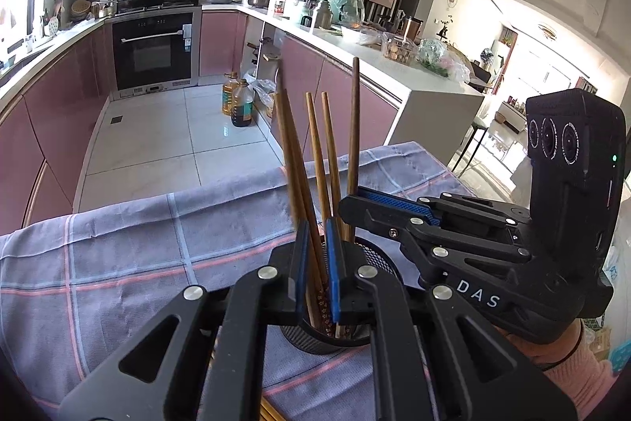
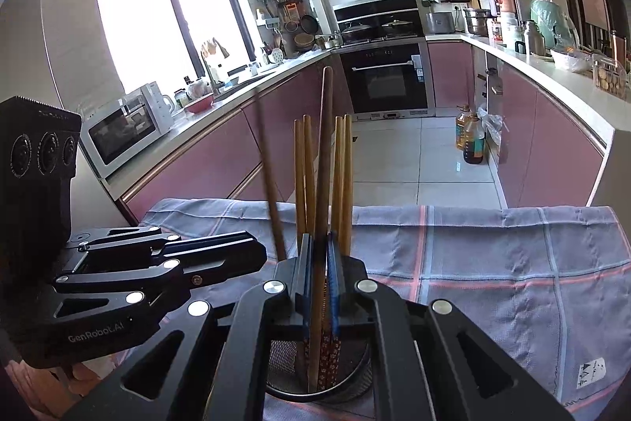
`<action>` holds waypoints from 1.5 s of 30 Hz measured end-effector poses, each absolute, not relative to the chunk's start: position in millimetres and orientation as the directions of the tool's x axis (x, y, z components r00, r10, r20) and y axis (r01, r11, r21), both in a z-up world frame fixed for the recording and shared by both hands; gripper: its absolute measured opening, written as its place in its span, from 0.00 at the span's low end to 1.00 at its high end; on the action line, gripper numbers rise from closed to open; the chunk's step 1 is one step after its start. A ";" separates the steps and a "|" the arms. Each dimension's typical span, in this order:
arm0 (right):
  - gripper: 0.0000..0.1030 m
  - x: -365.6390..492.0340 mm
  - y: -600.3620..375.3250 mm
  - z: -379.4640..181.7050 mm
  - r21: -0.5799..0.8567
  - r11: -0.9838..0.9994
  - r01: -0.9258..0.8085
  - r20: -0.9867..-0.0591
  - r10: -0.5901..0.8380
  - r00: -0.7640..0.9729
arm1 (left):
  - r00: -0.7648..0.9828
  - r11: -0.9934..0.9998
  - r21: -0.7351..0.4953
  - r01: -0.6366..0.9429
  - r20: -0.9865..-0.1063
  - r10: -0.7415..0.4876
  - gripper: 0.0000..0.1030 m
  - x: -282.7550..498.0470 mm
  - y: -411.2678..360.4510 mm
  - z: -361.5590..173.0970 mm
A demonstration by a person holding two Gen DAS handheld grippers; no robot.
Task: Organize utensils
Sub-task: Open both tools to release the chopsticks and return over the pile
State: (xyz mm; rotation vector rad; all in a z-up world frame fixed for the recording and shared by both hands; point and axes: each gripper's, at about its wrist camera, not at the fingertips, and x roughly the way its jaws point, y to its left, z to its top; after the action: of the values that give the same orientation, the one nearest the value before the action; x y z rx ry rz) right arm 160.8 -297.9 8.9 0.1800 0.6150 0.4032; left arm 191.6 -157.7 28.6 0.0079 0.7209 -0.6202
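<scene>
A black mesh cup [image 1: 315, 340] stands on the checked cloth [image 1: 138, 255] and holds several wooden chopsticks [image 1: 327, 152] upright. My left gripper [image 1: 315, 235] is nearly shut around some chopsticks just above the cup's rim. My right gripper [image 1: 357, 202] reaches in from the right, its fingers closed on a dark chopstick [image 1: 353, 129]. In the right wrist view the cup [image 2: 347, 387] sits under my right gripper [image 2: 319, 247], which is shut on the dark chopstick [image 2: 325, 152] among light ones [image 2: 303, 176]. My left gripper [image 2: 256, 251] lies at the left.
The checked cloth [image 2: 493, 263] covers the table. More chopsticks [image 1: 268, 411] lie on the cloth under my left gripper. Beyond the table's far edge is a tiled kitchen floor with oil bottles [image 1: 238, 101], pink cabinets and an oven [image 1: 152, 50].
</scene>
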 end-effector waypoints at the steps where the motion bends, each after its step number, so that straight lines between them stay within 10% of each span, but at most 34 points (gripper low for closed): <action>1: 0.08 161.6 -297.5 8.7 0.282 0.907 -0.313 -0.524 0.419 0.742 | 0.580 0.821 -0.201 0.534 -0.620 -0.529 0.08 192.3 -157.9 27.7; 10: 0.10 148.2 -297.4 10.8 0.287 0.897 -0.336 -0.509 0.440 0.740 | 0.639 0.840 -0.170 0.514 -0.577 -0.508 0.26 176.3 -145.2 29.6; 16: 0.31 108.9 -287.6 14.9 0.278 0.855 -0.438 -0.486 0.519 0.704 | 0.690 0.856 -0.123 0.502 -0.539 -0.483 0.35 143.5 -113.4 25.9; 30: 0.35 74.0 -237.7 -80.9 0.390 0.797 -0.462 -0.663 0.591 0.459 | 0.522 0.882 -0.156 0.445 -0.755 -0.397 0.36 100.1 -60.4 -94.7; 45: 0.34 69.6 -192.0 -96.0 0.234 0.853 -0.466 -0.738 0.468 0.487 | 0.497 0.886 -0.202 0.418 -0.766 -0.409 0.36 91.7 -50.6 -109.2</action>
State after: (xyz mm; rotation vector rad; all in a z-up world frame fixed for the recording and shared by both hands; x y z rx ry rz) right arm 69.6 -192.0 -96.0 0.0022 0.8979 0.5679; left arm 91.7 -50.6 -109.2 0.0107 0.9242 -0.5005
